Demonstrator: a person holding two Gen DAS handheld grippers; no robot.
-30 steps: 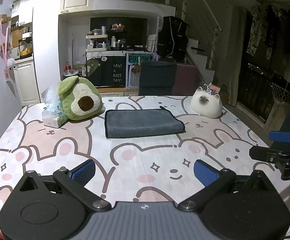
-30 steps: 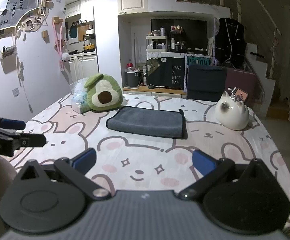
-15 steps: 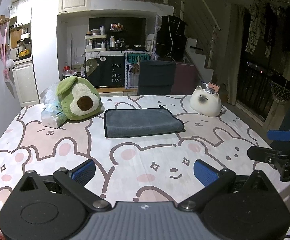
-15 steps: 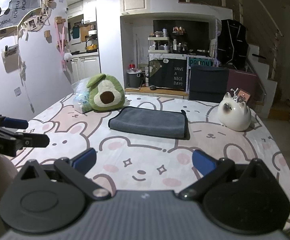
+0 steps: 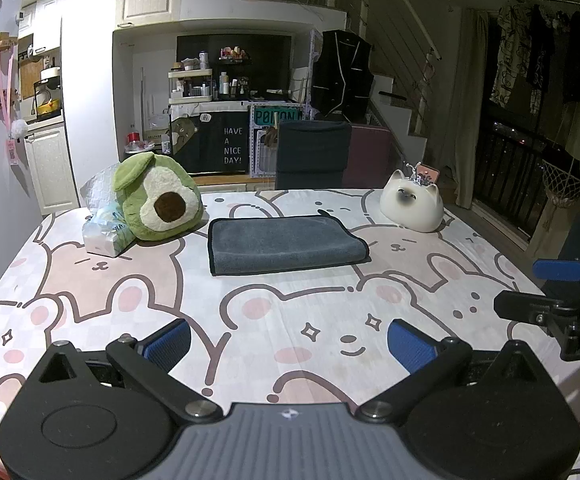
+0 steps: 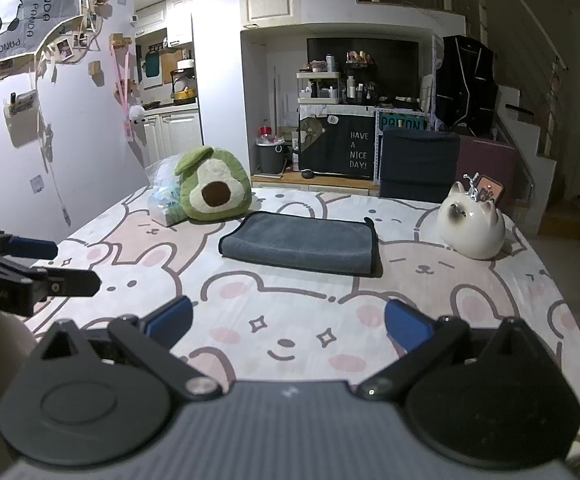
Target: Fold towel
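Left gripper (image 5: 289, 340) is spread wide with nothing between its blue pads, hovering low over the near edge of the bench (image 5: 290, 304). Right gripper (image 6: 288, 322) is the same deal: wide apart, holding nothing. Each one pokes into the other's view from the side, the right at about 3 o'clock in the left view, the left at 9 o'clock in the right view.

Compared with a second ago, basically nothing changed. Both have drifted only a hair, and the towel hasn't been touched.

The grey towel (image 5: 286, 245) sits already folded into a flat rectangle at 12 o'clock, well apart from both grippers. Avocado plush (image 5: 158, 198) is near its left end at 11 o'clock, leaning on a plastic-wrapped pack (image 5: 104, 230). White cat figure (image 5: 411, 206) is off at 1 o'clock.
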